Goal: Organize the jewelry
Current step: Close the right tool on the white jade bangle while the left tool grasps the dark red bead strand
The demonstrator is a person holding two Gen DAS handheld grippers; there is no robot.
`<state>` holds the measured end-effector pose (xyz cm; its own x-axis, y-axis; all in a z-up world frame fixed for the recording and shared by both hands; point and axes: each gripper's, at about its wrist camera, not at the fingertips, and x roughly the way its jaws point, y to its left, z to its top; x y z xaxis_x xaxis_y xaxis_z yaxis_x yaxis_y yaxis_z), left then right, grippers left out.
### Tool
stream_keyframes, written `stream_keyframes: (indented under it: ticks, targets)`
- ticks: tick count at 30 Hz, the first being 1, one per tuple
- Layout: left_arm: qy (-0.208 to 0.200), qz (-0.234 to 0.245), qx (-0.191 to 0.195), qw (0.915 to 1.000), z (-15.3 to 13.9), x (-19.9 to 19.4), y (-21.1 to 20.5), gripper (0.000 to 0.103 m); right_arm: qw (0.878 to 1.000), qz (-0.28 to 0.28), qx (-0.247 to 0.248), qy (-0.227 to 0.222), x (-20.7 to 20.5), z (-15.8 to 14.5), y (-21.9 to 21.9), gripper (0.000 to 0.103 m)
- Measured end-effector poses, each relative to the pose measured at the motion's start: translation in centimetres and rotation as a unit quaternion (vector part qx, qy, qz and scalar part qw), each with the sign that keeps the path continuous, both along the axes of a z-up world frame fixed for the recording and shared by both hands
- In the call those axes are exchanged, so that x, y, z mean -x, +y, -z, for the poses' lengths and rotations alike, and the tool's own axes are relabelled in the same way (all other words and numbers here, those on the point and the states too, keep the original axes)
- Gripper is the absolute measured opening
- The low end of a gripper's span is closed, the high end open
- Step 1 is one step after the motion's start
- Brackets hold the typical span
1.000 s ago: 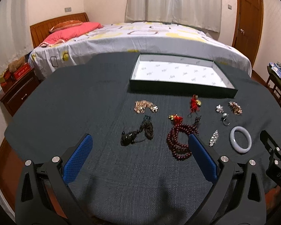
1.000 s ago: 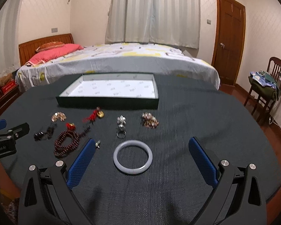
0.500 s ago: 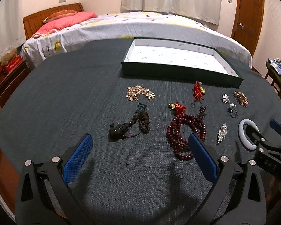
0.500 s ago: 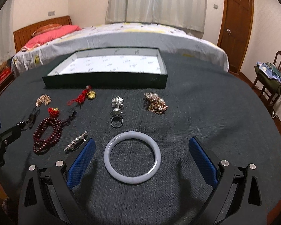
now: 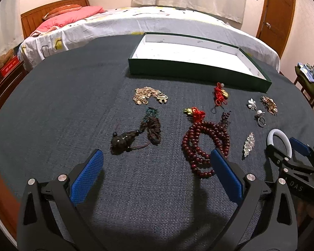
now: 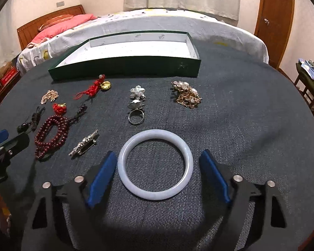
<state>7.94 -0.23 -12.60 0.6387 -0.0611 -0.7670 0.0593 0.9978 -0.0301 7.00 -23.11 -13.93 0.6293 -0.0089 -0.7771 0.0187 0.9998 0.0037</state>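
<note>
I have the right gripper [image 6: 157, 173] low over the dark woven tablecloth [image 6: 240, 125], its blue-padded fingers [image 6: 102, 173] spread wide and straddling the pale, milky-white round bangle [image 6: 155, 164], which lies flat on the cloth. The left pad sits just beside the bangle's rim; I cannot quite tell from the wrist view whether it is touching. Nothing is gripped. My left gripper [image 5: 157, 173] hovers with its fingers parted and empty, near the dark red beaded necklace [image 5: 205, 144] and the black corded pendant [image 5: 136, 135].

I judge this to be the very first pick: the shallow dark green box with a white lining [image 6: 125, 62] at the far side of the table holds nothing, and every piece, including the silver ring [image 6: 136, 116] and the gold-and-pearl cluster [image 6: 187, 96], is laid out on the cloth.

The next move calls for closing the right fingers squarely across the bangle's width. It looks hard and smooth, so an off-centre squeeze may squirt it sideways. Then lift and carry it forward over the ring to the box.
</note>
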Motion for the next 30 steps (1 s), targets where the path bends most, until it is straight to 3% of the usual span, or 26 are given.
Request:
stream_keyframes:
  ticks: [1,16,17,19,21,30]
  targets:
    - [0.000,0.002,-0.001,1.0000,0.0,0.0,-0.1,0.099,1.000,-0.003,0.001,-0.001,0.1,0.0,0.1,0.069]
    - [-0.007,0.032,0.000,0.9995,-0.3,-0.6,-2.8,0.097,1.000,0.001,-0.026,-0.017,0.6,-0.9,-0.9,0.068]
    - [-0.007,0.036,-0.002,0.9993,-0.2,-0.6,-3.1,0.096,1.000,0.001,-0.026,-0.018,0.6,-0.9,-0.9,0.068]
    - [-0.003,0.046,-0.007,0.9989,0.1,-1.0,-3.8,0.084,0.999,0.002,-0.029,-0.020,0.7,-1.0,-1.2,0.068]
    - [0.005,0.051,-0.013,0.9986,0.7,-1.5,-4.5,0.082,0.999,0.003,-0.033,-0.021,0.8,-1.1,-1.4,0.068]
    - [0.011,0.063,-0.014,0.9978,1.6,-2.4,-5.5,0.080,0.999,0.006,-0.046,-0.024,0.6,-1.2,-1.8,0.068]
